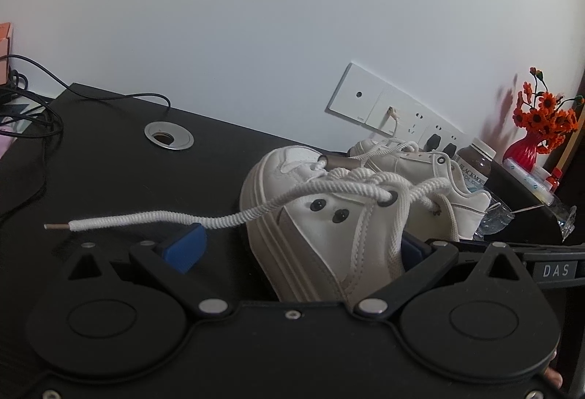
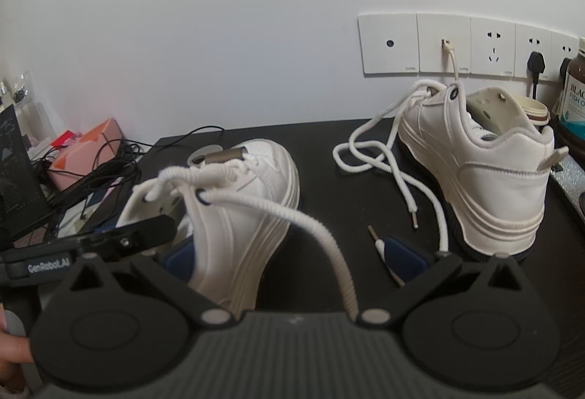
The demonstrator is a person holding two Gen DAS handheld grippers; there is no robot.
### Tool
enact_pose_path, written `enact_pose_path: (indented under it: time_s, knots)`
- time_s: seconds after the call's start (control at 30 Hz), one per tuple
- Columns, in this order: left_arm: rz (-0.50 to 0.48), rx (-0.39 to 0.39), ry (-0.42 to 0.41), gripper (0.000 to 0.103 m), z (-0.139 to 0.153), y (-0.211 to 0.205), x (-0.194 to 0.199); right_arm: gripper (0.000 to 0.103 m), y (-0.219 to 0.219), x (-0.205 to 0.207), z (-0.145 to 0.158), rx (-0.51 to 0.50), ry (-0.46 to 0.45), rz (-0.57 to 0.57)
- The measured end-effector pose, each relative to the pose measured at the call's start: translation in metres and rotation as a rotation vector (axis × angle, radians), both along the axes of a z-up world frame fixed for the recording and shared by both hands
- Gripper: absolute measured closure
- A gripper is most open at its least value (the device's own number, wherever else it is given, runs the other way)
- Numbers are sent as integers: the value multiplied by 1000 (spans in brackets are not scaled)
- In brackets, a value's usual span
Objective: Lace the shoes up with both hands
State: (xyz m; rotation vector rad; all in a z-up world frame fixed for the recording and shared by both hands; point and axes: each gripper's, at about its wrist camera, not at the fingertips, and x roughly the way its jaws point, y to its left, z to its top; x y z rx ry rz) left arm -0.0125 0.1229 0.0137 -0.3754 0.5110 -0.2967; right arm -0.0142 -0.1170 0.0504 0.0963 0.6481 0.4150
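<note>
Left tool (image 1: 292, 247) sitting wide open, blue pads (image 1: 184, 247) far apart, one each side of frame, rt pad mostly hidden. Right tool (image 2: 289, 258) also gaping wide, pads (image 2: 404, 258) well apart. Left tool's finger reaching into right-wrist view from left edge. Bit of hand (image 2: 12, 351) showing at lower left, gripping handle.

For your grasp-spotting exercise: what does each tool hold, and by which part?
Nothing clamped: the left tool and right tool stand open astride the near shoe.

Black left claw (image 1: 296, 249) with blue pads (image 1: 184, 247), silver screws, right claw (image 2: 296, 260) grey ribbed body
</note>
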Motion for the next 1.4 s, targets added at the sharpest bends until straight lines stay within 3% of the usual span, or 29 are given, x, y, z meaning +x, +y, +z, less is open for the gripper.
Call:
enact_pose_path:
  time_s: [0.37, 0.77, 1.4]
  knots:
    - [-20, 2, -4, 0, -1, -3, 0, 1, -2, 2, 0, 11, 9, 7]
    - [48, 71, -33, 0, 6, -4, -5, 1, -3, 4, -1, 22, 21, 12]
    - [90, 68, -44, 0, 6, 2, -6, 1, 2, 1, -1, 27, 23, 55]
